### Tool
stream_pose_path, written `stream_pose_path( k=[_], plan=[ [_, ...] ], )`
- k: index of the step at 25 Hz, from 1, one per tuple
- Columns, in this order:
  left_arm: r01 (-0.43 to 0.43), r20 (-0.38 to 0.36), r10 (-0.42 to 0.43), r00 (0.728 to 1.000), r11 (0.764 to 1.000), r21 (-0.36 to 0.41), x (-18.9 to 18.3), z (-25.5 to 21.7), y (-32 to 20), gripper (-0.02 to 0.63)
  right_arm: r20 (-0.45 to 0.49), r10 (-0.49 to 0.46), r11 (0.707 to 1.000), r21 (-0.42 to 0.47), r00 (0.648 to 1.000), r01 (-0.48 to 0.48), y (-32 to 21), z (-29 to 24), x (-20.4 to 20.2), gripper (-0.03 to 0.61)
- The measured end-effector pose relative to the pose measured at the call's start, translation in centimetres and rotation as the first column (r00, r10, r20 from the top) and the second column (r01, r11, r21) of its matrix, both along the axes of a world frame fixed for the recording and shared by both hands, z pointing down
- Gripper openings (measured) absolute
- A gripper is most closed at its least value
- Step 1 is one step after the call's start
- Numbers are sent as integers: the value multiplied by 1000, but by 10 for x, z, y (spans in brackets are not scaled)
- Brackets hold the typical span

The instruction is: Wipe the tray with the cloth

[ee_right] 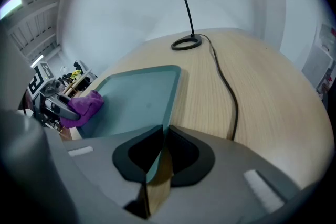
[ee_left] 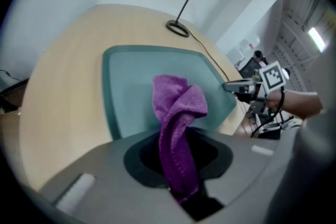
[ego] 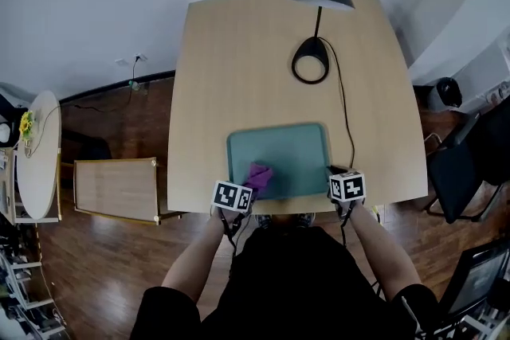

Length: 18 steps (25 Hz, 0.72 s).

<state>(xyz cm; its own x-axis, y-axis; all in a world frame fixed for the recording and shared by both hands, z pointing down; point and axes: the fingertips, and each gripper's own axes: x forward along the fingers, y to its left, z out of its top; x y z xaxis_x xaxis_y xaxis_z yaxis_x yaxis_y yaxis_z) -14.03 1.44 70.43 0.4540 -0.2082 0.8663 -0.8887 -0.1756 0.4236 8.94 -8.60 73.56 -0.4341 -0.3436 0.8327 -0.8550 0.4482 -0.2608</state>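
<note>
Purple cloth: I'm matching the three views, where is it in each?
Head view: cloth on the tray's near-left part.
Left gripper view: cloth at centre, clamped between the jaws.
Right gripper view: cloth far left, on the tray.
Shared landmark: the lamp's round base, beyond the tray.

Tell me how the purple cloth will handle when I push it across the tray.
Likely floppy: the cloth slumps in folds from the jaws of the left gripper. Probably light, since a small pinch carries it. Its fuzzy weave may drag on the smooth tray, so it could bunch rather than slide.
</note>
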Motion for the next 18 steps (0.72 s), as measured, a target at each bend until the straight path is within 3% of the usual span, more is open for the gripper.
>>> stream_pose_path(
  k=[4,6,8,9,10,12,14,16,18],
  plan=[
    [92,25,-93,995,996,20,-49,-1,3,104,-11,4,1000,-4,1000,-4,-3,2,2,34],
    [85,33,-86,996,996,32,-55,-4,-1,104,-9,4,1000,0,1000,-4,-5,0,0,34],
    [-39,97,33,995,997,59,-55,-4,-4,104,-21,9,1000,-3,1000,-9,-4,1,1,34],
    [-153,160,139,977,985,78,-54,-2,-6,103,-27,13,1000,-6,1000,-13,-4,2,2,34],
    [-284,239,255,937,954,95,-54,0,-10,103,-31,17,1000,-8,999,-18,-3,2,2,34],
    [-519,392,443,806,848,109,-54,1,-23,103,-34,26,1000,-8,999,-26,-2,2,3,34],
    [-656,480,541,691,747,103,-53,1,-41,98,-40,32,999,-3,999,-32,-1,0,3,34],
    [-713,529,571,628,695,96,-57,2,-65,97,-44,35,999,6,998,-35,0,-3,1,34],
    [-730,566,568,597,677,91,-65,0,-95,97,-45,41,999,8,998,-40,1,-6,0,34]
  ],
)
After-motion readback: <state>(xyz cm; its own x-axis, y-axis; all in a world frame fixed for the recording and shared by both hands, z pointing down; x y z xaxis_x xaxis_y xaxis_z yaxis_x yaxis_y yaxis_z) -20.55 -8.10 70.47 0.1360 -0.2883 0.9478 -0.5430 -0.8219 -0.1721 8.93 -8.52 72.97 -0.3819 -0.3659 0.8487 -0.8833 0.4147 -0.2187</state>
